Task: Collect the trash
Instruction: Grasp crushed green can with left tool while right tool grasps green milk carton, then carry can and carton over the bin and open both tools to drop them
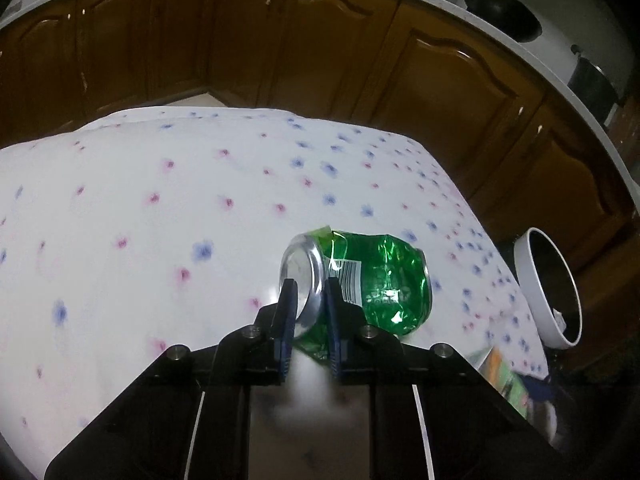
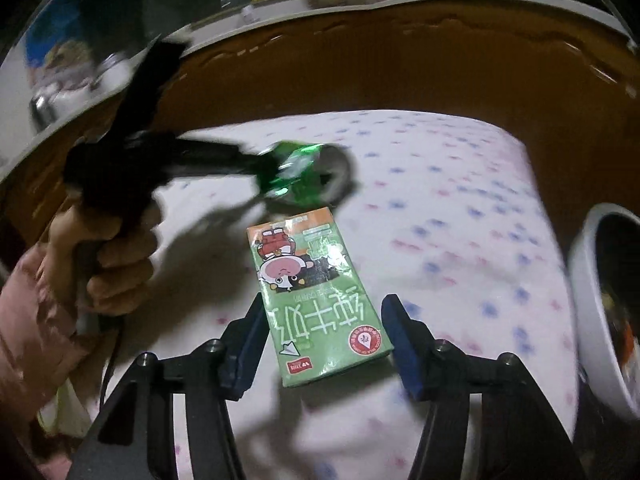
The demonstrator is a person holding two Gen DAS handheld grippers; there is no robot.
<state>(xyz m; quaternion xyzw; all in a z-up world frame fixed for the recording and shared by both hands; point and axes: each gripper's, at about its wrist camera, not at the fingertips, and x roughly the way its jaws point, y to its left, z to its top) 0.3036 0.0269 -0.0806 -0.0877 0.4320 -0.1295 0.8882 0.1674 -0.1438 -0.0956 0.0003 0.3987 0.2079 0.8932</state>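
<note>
Left gripper point(image 1: 308, 300) clenched on rim end of crushed can point(image 1: 360, 280), can low over floral cloth point(image 1: 160, 200). Right gripper point(image 2: 324, 312) released, jaws straddling carton point(image 2: 316, 300) (flat on cloth), right pad clear of it. Bin point(image 1: 548, 292) off right table edge. Risks: thin rim pinch, can may twist loose mid-carry; carton may skid if one pad lands first.

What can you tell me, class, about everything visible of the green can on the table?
The green can looks like thin shiny metal, badly crushed and dented, with a silver end and a white barcode patch. It lies on its side on the flowered tablecloth, beyond the milk carton. The left gripper is shut on its silver rim, one finger inside the end, one outside.
</note>
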